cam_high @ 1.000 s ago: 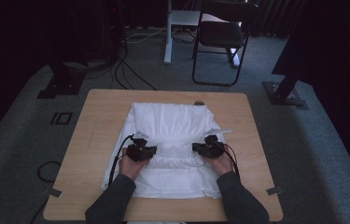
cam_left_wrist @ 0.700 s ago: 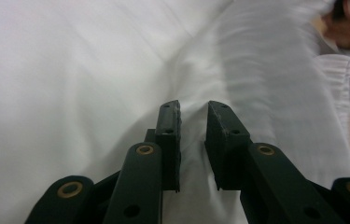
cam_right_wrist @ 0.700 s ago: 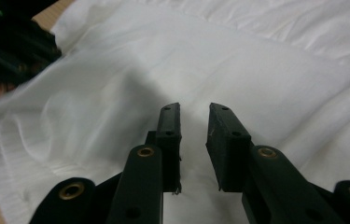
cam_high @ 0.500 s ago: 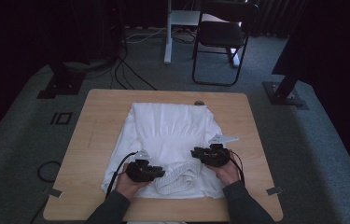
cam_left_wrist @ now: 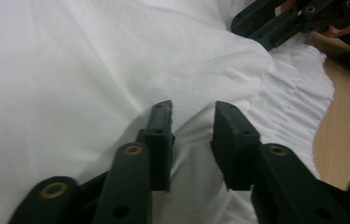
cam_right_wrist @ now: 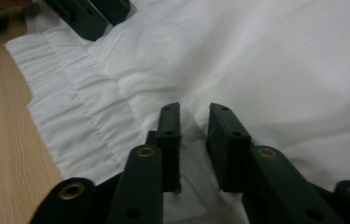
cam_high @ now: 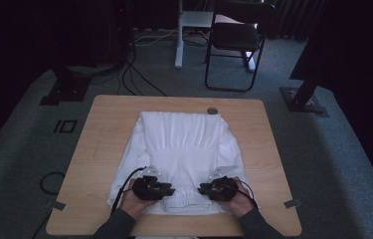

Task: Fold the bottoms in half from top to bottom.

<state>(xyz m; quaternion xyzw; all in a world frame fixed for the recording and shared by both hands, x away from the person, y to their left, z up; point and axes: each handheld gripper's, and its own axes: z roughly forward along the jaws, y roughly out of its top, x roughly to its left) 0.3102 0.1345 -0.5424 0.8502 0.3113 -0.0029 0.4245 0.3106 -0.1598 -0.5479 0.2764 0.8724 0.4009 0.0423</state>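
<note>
A white garment (cam_high: pixel 184 144) lies spread on the wooden table (cam_high: pixel 109 124), its gathered elastic hem (cam_high: pixel 189 201) at the near edge. Both grippers rest low on that near part, tips facing each other. My left gripper (cam_high: pixel 171 190) (cam_left_wrist: pixel 192 106) has just been opening its jaws, and a soft ridge of cloth rises in the gap without being pinched. My right gripper (cam_high: pixel 201 189) (cam_right_wrist: pixel 195 107) has just closed its jaws a little. They still stand apart, with a fold of cloth loose between them. The gathered hem (cam_right_wrist: pixel 70 107) lies beside the bare wood.
A small round object (cam_high: pixel 212 110) sits at the table's far edge. Beyond the table stand a chair (cam_high: pixel 236 40), floor cables (cam_high: pixel 139 74) and two stand bases (cam_high: pixel 67 89) (cam_high: pixel 303 99). Bare wood flanks the garment on both sides.
Both hands have slid from the garment's middle toward the near edge, the left first, then the right. The cloth's upper layer now lies drawn down to the hem.
</note>
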